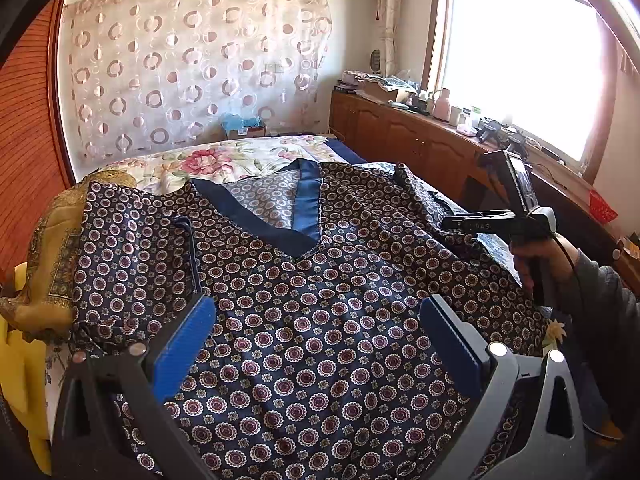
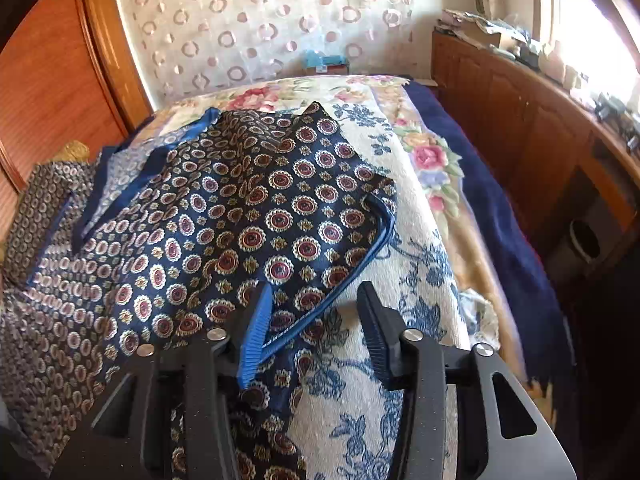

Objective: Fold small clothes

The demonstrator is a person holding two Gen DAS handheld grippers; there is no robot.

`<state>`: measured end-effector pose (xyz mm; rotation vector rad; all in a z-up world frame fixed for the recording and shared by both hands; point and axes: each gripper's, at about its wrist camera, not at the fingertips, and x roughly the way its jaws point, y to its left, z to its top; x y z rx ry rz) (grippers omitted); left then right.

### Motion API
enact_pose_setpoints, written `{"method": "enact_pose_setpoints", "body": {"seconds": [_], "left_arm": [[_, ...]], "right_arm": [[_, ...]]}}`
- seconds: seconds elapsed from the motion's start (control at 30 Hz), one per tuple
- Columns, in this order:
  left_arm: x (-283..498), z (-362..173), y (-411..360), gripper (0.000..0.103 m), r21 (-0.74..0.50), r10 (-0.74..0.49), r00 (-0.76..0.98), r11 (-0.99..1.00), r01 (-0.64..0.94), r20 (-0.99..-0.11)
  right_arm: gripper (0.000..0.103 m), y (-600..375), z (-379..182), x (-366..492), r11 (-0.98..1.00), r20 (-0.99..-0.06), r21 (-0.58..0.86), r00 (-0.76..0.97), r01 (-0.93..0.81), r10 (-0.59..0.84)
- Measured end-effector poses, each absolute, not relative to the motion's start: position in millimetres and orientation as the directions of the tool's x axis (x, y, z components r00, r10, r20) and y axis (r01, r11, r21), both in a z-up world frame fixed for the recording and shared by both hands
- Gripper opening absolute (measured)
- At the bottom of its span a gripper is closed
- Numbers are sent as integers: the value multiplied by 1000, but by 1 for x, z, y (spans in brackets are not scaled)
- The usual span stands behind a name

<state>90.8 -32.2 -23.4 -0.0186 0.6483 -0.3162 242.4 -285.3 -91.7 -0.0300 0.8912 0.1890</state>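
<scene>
Mustard-gold brocade cloth (image 1: 48,248) is heaped at the far left of the bed, touching the left sleeve (image 1: 132,248) of a navy patterned top (image 1: 320,320) that lies spread face up across the floral bedspread (image 1: 224,160). The top is printed with small maroon-and-white medallions and has a plain blue V-neck band (image 1: 308,208) pointing toward the camera. The left gripper (image 1: 316,344) hangs over the middle of the top with its blue-padded jaws standing wide apart, nothing between them but the fabric lying flat below. Further right, the right sleeve (image 2: 312,216) with its blue piped hem lies out over the blue-and-white flowered cover (image 2: 400,272). The right gripper (image 2: 316,332) is over that hem; its jaws stand partly apart, the left pad over the sleeve's edge and the right pad over the bare cover, and the cloth does not look pinched. In the left wrist view a hand (image 1: 540,260) in a grey sleeve holds this gripper's handle. At the far right a wooden cabinet (image 1: 420,140) runs under a bright window (image 1: 520,60).
</scene>
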Motion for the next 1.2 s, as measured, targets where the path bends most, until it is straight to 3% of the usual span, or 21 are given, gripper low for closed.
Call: {"method": "enact_pose_setpoints", "body": {"seconds": [0.03, 0.07, 0.17, 0.37, 0.57, 0.63, 0.67, 0.7, 0.83, 0.97, 1.2], "left_arm": [[91, -23, -32, 103, -116, -295, 751, 952, 282, -591], [91, -23, -31, 103, -118, -295, 751, 952, 281, -590], [90, -22, -28, 103, -124, -296, 756, 953, 278, -583], [87, -19, -17, 103, -130, -289, 767, 956, 263, -573], [85, -18, -2, 103, -141, -277, 777, 961, 240, -566], [85, -19, 2, 103, -144, -274, 779, 962, 234, -564], [85, -19, 4, 103, -143, -273, 779, 962, 234, -564], [86, -19, 6, 103, -138, -268, 781, 963, 232, -564], [93, -19, 15, 103, -128, -251, 789, 968, 217, -561], [107, -22, 26, 103, -108, -222, 789, 975, 196, -573], [134, -29, 53, 103, -102, -180, 778, 984, 149, -601]], "right_arm": [[25, -284, -92, 244, 983, -777, 36, 614, -181, 141], [11, -282, -92, 246, 983, -779, 13, 614, -186, 127], [3, -277, -87, 248, 979, -777, -11, 618, -203, 119], [2, -254, -50, 238, 956, -707, -23, 681, -292, 191], [2, -209, -36, 230, 915, -699, -59, 671, -398, 247], [14, -200, -34, 228, 911, -696, -67, 673, -407, 250], [26, -197, -34, 227, 910, -696, -79, 676, -407, 242], [33, -195, -35, 227, 911, -699, -92, 678, -402, 228], [35, -203, -49, 238, 917, -725, -119, 664, -381, 182], [47, -221, -69, 252, 931, -752, -130, 646, -342, 133], [47, -254, -88, 292, 953, -790, -104, 605, -285, 94]]}}
